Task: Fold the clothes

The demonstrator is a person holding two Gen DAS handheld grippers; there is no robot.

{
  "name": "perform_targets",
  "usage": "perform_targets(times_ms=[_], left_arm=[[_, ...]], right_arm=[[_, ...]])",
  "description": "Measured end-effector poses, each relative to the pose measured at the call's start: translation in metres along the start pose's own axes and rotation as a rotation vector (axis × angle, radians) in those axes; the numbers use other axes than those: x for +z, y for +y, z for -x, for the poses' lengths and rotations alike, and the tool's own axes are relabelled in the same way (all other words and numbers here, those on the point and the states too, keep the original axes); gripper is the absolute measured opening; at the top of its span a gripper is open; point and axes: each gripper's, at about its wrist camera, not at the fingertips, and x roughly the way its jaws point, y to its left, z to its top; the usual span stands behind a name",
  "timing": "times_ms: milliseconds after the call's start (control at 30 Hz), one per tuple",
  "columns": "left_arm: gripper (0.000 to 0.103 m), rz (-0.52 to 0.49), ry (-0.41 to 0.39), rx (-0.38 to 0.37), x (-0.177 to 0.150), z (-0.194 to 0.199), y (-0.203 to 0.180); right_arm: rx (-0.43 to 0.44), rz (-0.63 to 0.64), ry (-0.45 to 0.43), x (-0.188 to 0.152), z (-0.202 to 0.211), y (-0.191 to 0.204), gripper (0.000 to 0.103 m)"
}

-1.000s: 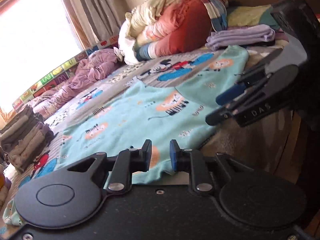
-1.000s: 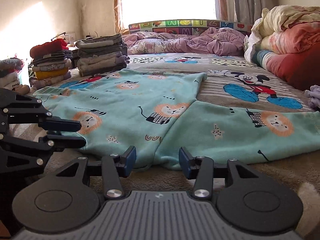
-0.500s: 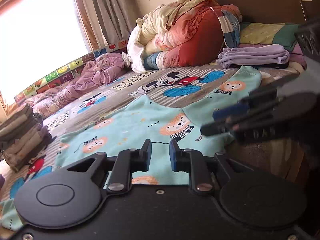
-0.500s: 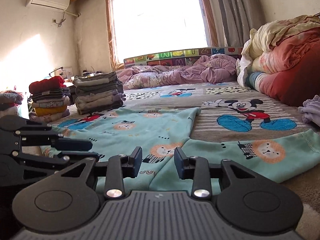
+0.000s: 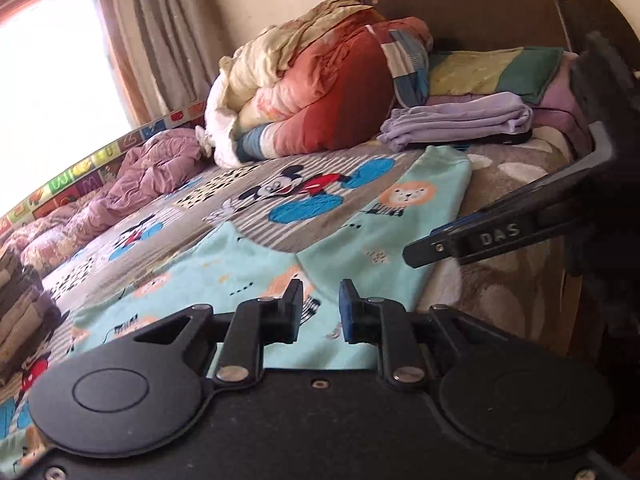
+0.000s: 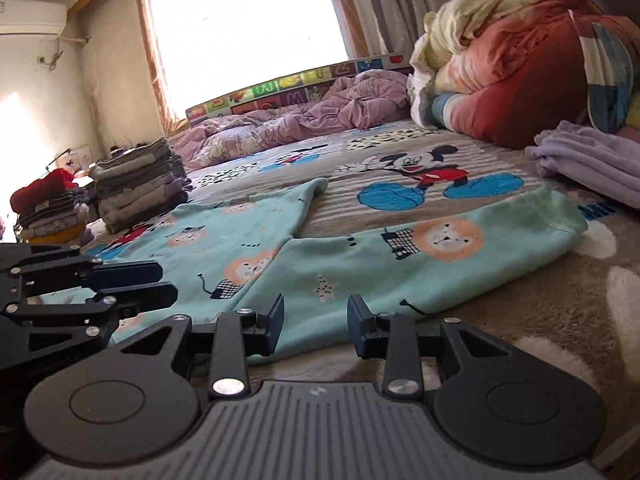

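Both tongs low at the near edge of a bed, over lion-print pyjama trousers.

The turquoise trousers (image 6: pixel 328 248) lie flat on the cartoon blanket (image 6: pixel 400 152). Left tongs (image 5: pixel 320 312) stand slightly parted, pinching nothing; right tongs (image 6: pixel 316 320) are spread wider, nothing between. Folded stacks (image 6: pixel 136 184) sit far left.

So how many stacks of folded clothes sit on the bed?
3: a grey stack by the window side, a red-topped stack left of it, and folded lilac clothes near the quilts. More may be hidden.
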Motion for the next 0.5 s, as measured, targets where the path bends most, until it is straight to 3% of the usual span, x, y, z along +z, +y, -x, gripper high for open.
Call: perform_targets(times_ms=[67,133,267,367,500], left_arm=[[0.018,-0.055,0.019,-0.067,0.002,-0.010,-0.014],[0.020,-0.138,0.106,-0.118,-0.006,-0.027,-0.030],[0.019,-0.240,0.137,-0.102,-0.018,-0.032,-0.045],[0.019,-0.309,0.145,-0.114,-0.015,-0.029,-0.047],[0.021,-0.168,0.084,-0.075,-0.001,-0.022,-0.034]], right_arm=[[-0.053,-0.060,0.036,-0.002,-0.008,-0.015,0.026],[-0.068,-0.072,0.040,-0.004,-0.011,-0.020,0.021],[-0.090,-0.086,0.047,-0.004,-0.013,-0.030,0.000],[-0.083,-0.146,0.049,-0.004,-0.013,-0.043,0.000],[-0.087,-0.169,0.010,0.001,-0.007,-0.044,0.002]])
